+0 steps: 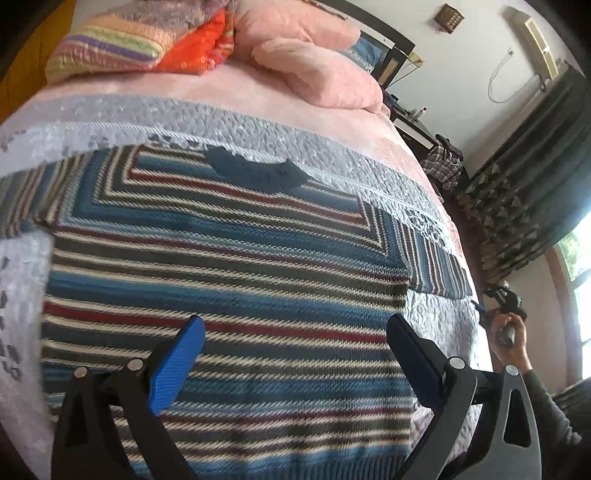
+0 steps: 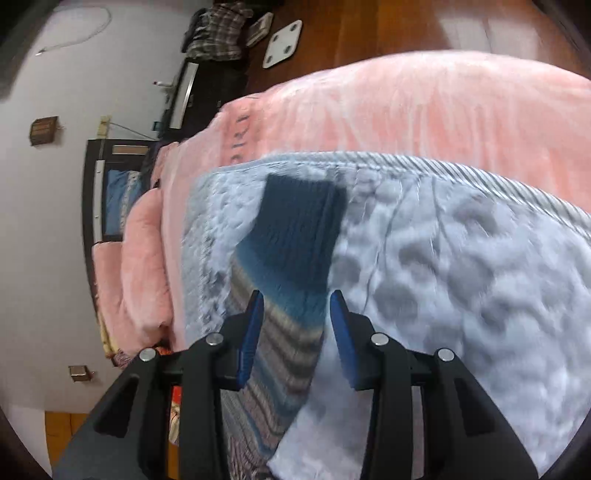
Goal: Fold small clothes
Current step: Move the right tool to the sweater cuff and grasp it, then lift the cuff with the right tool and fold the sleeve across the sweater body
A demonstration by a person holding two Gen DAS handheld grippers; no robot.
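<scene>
A knitted sweater (image 1: 229,280) with blue, red, cream and dark stripes lies spread flat on a pale grey quilted blanket (image 1: 258,122). Its dark blue collar points to the far side. My left gripper (image 1: 295,320) hovers over the sweater's lower body, its blue pads wide open with nothing between them. In the right wrist view, one sleeve (image 2: 284,302) with a dark blue cuff (image 2: 301,218) stretches away over the blanket (image 2: 461,266). My right gripper (image 2: 296,295) stands open just above this sleeve, one finger on each side. A hand holds the right gripper (image 1: 504,301) off the bed's right edge.
The blanket covers a pink bedspread (image 2: 406,107). Folded pink bedding (image 1: 317,70) and a colourful striped quilt (image 1: 122,40) are piled at the head of the bed. Beyond the bed's edge are wooden floor, a white scale (image 2: 282,44), plaid clothing (image 2: 218,31) and dark curtains (image 1: 524,177).
</scene>
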